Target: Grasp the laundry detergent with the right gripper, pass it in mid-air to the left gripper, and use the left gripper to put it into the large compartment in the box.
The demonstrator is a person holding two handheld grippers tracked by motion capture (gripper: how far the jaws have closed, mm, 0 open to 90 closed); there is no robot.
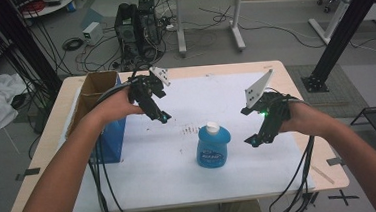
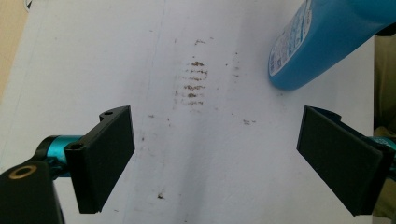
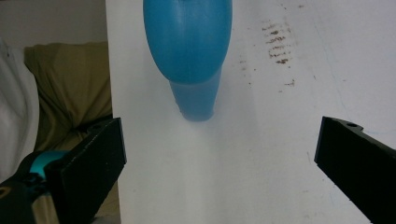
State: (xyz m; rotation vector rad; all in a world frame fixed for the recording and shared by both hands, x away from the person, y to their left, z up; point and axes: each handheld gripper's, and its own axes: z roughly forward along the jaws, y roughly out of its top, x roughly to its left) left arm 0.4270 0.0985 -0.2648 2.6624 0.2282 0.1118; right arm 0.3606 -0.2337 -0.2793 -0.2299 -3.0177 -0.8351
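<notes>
Left gripper, high view: left gripper is held above the white sheet, at about 10 o'clock from the blue bottle.
Right gripper, high view: right gripper hangs at 3 o'clock from the bottle, not touching it.
Bottle, high view: it stands upright near the middle of the sheet, with a white cap.
Box, high view: a blue box sits at 9 o'clock, open on top.
Left gripper view: jaws are wide apart and hold nothing; the bottle is at 1 o'clock, brown marks at 12.
Right gripper view: jaws are wide apart and hold nothing; the bottle is at 12 o'clock.
</notes>
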